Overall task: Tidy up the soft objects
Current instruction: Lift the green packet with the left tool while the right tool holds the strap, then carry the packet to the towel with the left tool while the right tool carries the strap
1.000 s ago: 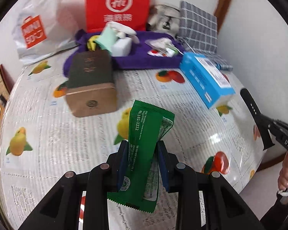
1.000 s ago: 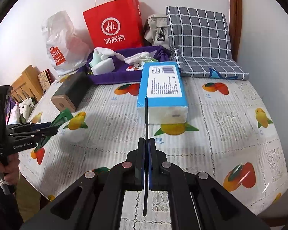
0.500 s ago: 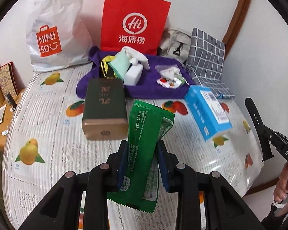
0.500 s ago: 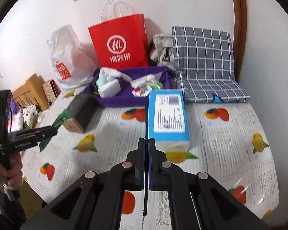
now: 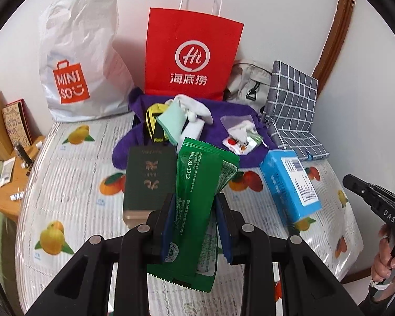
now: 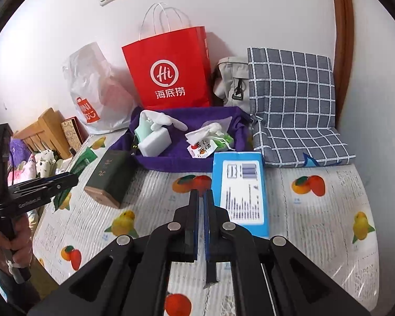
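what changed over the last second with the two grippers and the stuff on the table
Both grippers rose and drew back from the table. The left gripper stays clamped on the green packet; the right gripper stays shut on a thin dark strip. The blue tissue pack, dark green box and purple cloth did not move.

Two matte black handheld grippers with blue-lined fingers

The left gripper [image 5: 194, 226] has a black plastic frame of angular linkage arms pinned with round silver screws, and its two black fingers [image 5: 168, 223] are faced with dark blue pads; white lettering marks its side in the right wrist view. The right gripper [image 6: 202, 226] is built alike, with four silver screw heads across its linkage, blue-edged fingers [image 6: 192, 221] and white letters "DAS" on its black body. A pale band rings the person's right hand [image 5: 389, 263].
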Tool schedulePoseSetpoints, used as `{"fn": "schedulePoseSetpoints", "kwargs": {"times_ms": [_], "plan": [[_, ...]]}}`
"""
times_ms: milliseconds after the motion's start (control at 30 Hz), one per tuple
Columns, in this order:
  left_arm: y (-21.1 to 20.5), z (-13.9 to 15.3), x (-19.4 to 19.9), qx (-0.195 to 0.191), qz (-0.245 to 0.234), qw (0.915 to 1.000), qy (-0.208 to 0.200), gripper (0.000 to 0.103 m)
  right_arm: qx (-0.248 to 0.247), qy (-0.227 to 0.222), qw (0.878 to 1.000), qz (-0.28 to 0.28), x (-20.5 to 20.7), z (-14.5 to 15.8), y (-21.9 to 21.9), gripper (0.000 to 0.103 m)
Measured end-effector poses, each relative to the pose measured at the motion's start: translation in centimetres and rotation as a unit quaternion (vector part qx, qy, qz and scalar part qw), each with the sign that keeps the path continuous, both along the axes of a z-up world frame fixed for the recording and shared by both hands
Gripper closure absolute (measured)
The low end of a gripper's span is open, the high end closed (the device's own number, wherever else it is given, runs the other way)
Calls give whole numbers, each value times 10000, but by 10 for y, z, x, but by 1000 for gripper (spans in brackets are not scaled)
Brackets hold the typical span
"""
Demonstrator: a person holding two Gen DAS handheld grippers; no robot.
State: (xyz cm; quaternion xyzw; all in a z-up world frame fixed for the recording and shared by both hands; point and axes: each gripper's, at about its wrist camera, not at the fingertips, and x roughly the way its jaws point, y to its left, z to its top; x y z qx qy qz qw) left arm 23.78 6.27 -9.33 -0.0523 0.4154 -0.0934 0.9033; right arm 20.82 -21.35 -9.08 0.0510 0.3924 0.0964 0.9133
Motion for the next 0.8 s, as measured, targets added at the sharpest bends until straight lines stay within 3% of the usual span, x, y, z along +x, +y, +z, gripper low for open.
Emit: {"fn": "schedulePoseSetpoints", "kwargs": {"times_ms": [267, 433, 800], "plan": [[-5, 4, 21, 41, 21, 10000, 4, 74, -4, 134, 9997, 224, 29, -13, 6, 95], [-9, -9, 28, 69, -27, 9999, 143, 74, -119, 400, 9955, 851, 24, -45, 26, 87], [-17, -35, 30, 56, -153, 9991, 393, 74, -270, 992, 9818, 1599, 7, -120, 59, 87]]}}
